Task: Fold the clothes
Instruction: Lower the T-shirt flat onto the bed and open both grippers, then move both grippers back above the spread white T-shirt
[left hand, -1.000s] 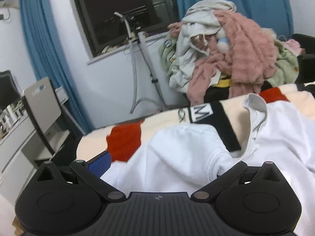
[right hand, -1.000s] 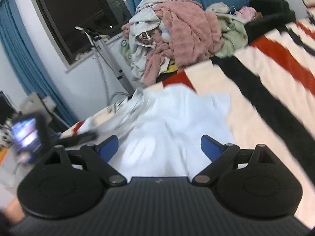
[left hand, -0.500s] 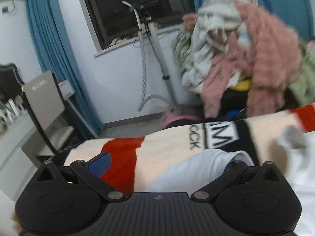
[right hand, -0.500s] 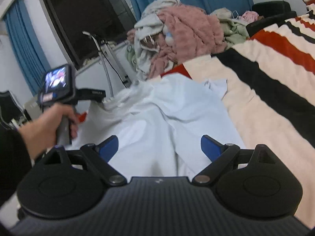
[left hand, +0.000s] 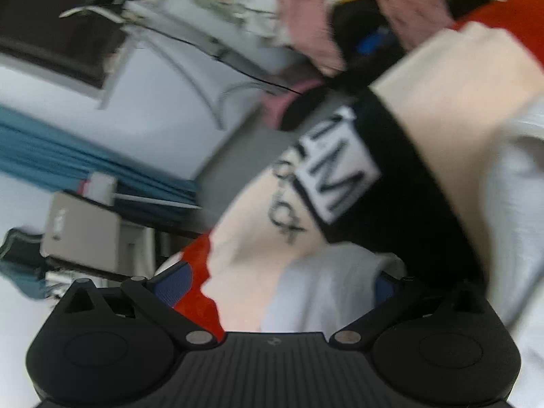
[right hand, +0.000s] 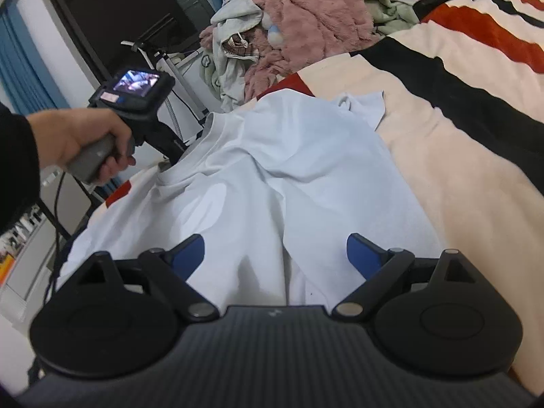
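Observation:
A white T-shirt (right hand: 306, 170) lies spread on the striped blanket (right hand: 459, 156), collar (right hand: 204, 136) at the far left. My right gripper (right hand: 275, 253) hovers open over the shirt's near hem, nothing between its blue pads (right hand: 190, 251). A hand (right hand: 85, 142) holds the left gripper's body (right hand: 136, 102) just behind the collar; its fingertips are hidden by the cloth. In the blurred, tilted left wrist view, my left gripper (left hand: 278, 285) is open above the blanket's edge (left hand: 244, 238), with white shirt cloth (left hand: 323, 289) lying near its right pad (left hand: 384, 285).
A heap of clothes (right hand: 299, 34) with a pink fleece sits at the bed's far end. A garment steamer stand (right hand: 163, 64), a dark window (right hand: 119, 17) and blue curtains (right hand: 20, 68) lie to the left. A chair (left hand: 81, 227) stands beyond the bed's edge.
The left gripper has swung down to the blanket's edge by the collar and rolled, tilting its view. The shirt has settled flat. The right gripper has barely moved.

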### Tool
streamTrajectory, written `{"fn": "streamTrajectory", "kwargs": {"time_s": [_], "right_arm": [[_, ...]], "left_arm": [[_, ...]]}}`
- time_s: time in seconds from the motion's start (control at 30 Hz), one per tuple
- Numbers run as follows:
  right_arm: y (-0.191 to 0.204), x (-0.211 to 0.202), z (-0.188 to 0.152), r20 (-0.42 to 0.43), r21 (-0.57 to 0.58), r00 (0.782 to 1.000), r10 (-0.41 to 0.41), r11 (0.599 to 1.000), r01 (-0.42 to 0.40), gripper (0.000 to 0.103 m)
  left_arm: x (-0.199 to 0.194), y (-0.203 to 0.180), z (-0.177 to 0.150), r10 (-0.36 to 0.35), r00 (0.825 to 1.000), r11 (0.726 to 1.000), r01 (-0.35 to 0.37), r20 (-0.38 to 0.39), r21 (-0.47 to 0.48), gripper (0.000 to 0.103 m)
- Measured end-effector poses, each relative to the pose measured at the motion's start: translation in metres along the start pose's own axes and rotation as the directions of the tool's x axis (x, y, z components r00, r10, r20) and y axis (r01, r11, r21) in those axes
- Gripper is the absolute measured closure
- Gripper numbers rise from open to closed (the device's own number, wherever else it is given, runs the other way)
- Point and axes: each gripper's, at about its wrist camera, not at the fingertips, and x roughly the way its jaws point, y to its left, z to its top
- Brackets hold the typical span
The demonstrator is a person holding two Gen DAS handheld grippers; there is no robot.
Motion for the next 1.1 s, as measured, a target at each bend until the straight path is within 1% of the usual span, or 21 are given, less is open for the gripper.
{"fn": "streamTrajectory", "kwargs": {"time_s": [0.13,0.23,0.3,0.33,0.4,0.43,0.5,0.53,0.57,0.63,0.67,0.7,0.73,0.77,0.83,0.9,0.93,0.97,1.0,1.03,1.1], "right_arm": [[0.000,-0.012,0.002,0.010,0.009,1.000,0.008,1.000,-0.008,0.011],[-0.001,-0.020,0.003,0.021,0.019,1.000,0.010,1.000,-0.011,0.011],[-0.002,-0.024,0.004,0.030,0.024,1.000,0.010,1.000,-0.011,0.011],[-0.002,-0.025,0.004,0.032,0.027,0.999,0.008,1.000,-0.009,0.011],[-0.002,-0.027,0.005,0.036,0.028,0.999,0.002,1.000,-0.003,0.011],[-0.002,-0.028,0.005,0.035,0.024,0.999,-0.001,1.000,0.000,0.011],[-0.001,-0.028,0.004,0.031,0.015,0.999,-0.009,1.000,0.009,0.011],[-0.001,-0.028,0.004,0.029,0.011,0.999,-0.014,1.000,0.014,0.011],[-0.001,-0.027,0.004,0.029,0.009,0.999,-0.017,1.000,0.017,0.011],[-0.001,-0.027,0.003,0.031,0.007,0.999,-0.021,1.000,0.021,0.011],[-0.001,-0.027,0.003,0.031,0.006,0.999,-0.024,1.000,0.023,0.011],[-0.002,-0.027,0.003,0.032,0.005,0.999,-0.026,1.000,0.026,0.011],[-0.002,-0.026,0.003,0.033,0.004,0.999,-0.028,1.000,0.028,0.011],[-0.002,-0.026,0.003,0.033,0.002,0.999,-0.030,1.000,0.030,0.011],[-0.002,-0.026,0.002,0.050,-0.009,0.998,-0.040,0.999,0.041,0.011],[0.001,-0.025,0.002,0.072,-0.039,0.995,-0.062,0.997,0.065,0.011],[0.004,-0.025,0.002,0.086,-0.059,0.993,-0.076,0.995,0.081,0.011],[0.008,-0.025,0.002,0.102,-0.081,0.991,-0.085,0.992,0.093,0.011],[0.011,-0.026,0.002,0.118,-0.101,0.990,-0.081,0.990,0.093,0.011],[0.014,-0.027,0.002,0.132,-0.121,0.988,-0.075,0.988,0.091,0.011],[0.018,-0.029,0.000,0.156,-0.163,0.985,-0.068,0.982,0.094,0.011]], "left_arm": [[-0.027,0.013,-0.006,-0.011,0.998,0.997,0.015,0.061,-0.071,0.000],[-0.051,0.024,-0.013,-0.008,0.988,0.988,0.031,0.153,-0.149,0.000],[-0.070,0.031,-0.017,-0.043,0.971,0.970,0.097,0.234,-0.222,0.000],[-0.079,0.035,-0.018,-0.090,0.956,0.951,0.165,0.280,-0.260,0.000],[-0.088,0.037,-0.023,-0.237,0.907,0.866,0.360,0.348,-0.346,0.001],[-0.089,0.036,-0.027,-0.316,0.868,0.801,0.461,0.384,-0.382,0.004],[-0.087,0.030,-0.035,-0.454,0.767,0.638,0.635,0.453,-0.436,0.007],[-0.084,0.023,-0.036,-0.492,0.736,0.581,0.675,0.465,-0.454,0.012],[-0.083,0.015,-0.035,-0.503,0.727,0.560,0.686,0.468,-0.464,0.016],[-0.080,-0.002,-0.030,-0.492,0.734,0.560,0.679,0.469,-0.475,0.033],[-0.079,-0.012,-0.028,-0.470,0.748,0.576,0.662,0.468,-0.479,0.036],[-0.075,-0.020,-0.026,-0.451,0.763,0.590,0.644,0.464,-0.486,0.045],[-0.070,-0.027,-0.024,-0.431,0.777,0.601,0.626,0.458,-0.497,0.069],[-0.067,-0.032,-0.023,-0.416,0.778,0.601,0.623,0.470,-0.500,0.081],[-0.063,-0.037,-0.020,-0.395,0.760,0.590,0.641,0.517,-0.491,0.100],[-0.070,-0.037,-0.020,-0.330,0.720,0.593,0.662,0.611,-0.460,0.101],[-0.074,-0.038,-0.018,-0.290,0.711,0.608,0.654,0.640,-0.451,0.101],[-0.078,-0.039,-0.015,-0.251,0.716,0.632,0.631,0.652,-0.450,0.101],[-0.076,-0.042,-0.010,-0.252,0.721,0.642,0.624,0.646,-0.445,0.101],[-0.070,-0.045,-0.005,-0.284,0.726,0.642,0.629,0.626,-0.438,0.101],[-0.066,-0.052,-0.002,-0.303,0.721,0.656,0.632,0.623,-0.412,0.100]]}}
